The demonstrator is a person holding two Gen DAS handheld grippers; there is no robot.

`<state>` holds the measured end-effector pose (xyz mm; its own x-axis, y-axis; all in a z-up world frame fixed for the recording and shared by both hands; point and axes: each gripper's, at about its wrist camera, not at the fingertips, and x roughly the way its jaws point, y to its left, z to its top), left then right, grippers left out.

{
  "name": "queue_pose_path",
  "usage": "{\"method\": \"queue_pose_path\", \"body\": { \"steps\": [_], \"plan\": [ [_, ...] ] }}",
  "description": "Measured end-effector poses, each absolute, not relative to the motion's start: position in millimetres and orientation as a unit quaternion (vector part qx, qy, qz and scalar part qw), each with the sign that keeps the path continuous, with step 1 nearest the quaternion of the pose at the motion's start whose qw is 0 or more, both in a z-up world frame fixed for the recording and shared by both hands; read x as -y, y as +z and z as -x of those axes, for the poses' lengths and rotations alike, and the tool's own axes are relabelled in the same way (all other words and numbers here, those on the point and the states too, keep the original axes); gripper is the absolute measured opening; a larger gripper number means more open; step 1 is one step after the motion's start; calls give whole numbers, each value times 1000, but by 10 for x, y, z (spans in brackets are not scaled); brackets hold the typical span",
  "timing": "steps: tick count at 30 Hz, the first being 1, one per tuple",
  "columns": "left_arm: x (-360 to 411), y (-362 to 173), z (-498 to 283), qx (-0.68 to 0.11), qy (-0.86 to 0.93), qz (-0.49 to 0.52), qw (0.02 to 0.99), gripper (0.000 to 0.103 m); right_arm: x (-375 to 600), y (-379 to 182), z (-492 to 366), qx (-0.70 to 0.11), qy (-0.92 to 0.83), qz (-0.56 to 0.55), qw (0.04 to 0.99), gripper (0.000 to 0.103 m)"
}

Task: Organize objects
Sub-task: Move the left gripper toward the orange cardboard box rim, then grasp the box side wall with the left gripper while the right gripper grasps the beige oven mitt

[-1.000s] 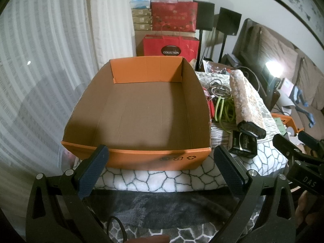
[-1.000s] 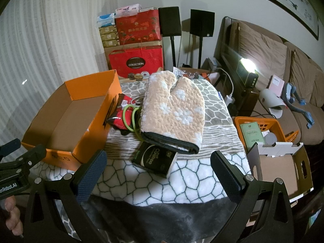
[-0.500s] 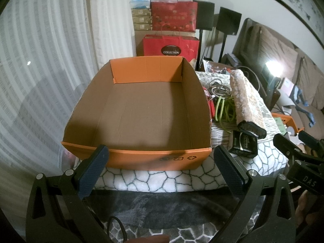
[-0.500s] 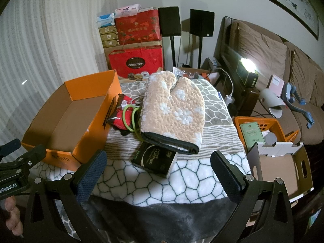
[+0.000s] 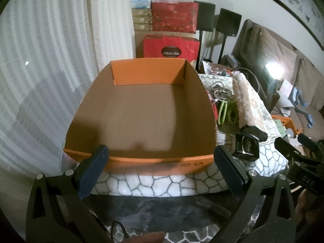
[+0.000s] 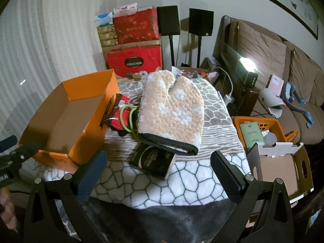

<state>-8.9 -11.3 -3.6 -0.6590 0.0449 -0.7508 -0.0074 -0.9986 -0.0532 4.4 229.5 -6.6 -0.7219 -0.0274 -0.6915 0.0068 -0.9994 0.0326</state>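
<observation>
An empty orange cardboard box (image 5: 141, 162) (image 6: 89, 87) stands on the left of a blanket-covered table. Right of it lie a peach oven mitt (image 6: 174, 111) (image 5: 247, 101), a black coffee packet (image 6: 151, 160) (image 5: 246, 147) under the mitt's cuff, green looped cord (image 6: 129, 119) (image 5: 226, 113) and red wrappers (image 6: 119, 117). My left gripper (image 5: 160, 170) is open just before the box's near wall, holding nothing. My right gripper (image 6: 158, 172) is open over the blanket, just short of the coffee packet. Each gripper shows at the other view's edge.
The patterned blanket (image 6: 182, 184) covers the table. Right of the table on the floor are an orange basket (image 6: 271, 121) with a green book and an open cardboard box (image 6: 281, 170). Red gift boxes (image 6: 135, 60), speakers, a lit lamp (image 6: 248, 70) and a sofa stand behind.
Both grippers have crept slightly forward toward the table; the box and the coffee packet look a little nearer. Nothing on the table has moved.
</observation>
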Motion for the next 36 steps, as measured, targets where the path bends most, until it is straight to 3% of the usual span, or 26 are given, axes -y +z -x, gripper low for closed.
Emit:
{"method": "queue_pose_path", "body": {
  "steps": [22, 29, 33, 36],
  "plan": [
    [1340, -29, 730, 56, 907, 415, -50, 103, -2676, -54, 489, 34, -925, -377, -14, 103],
    [1716, -253, 1061, 81, 883, 459, -54, 88, -2747, -66, 671, 52, -920, -388, 19, 103],
    [1758, -426, 1193, 64, 869, 487, -60, 61, -2761, -93, 788, 50, -917, -395, 20, 103],
    [1741, -537, 1227, 48, 863, 500, -64, 56, -2791, -129, 890, 47, -914, -403, 13, 103]
  ]
}}
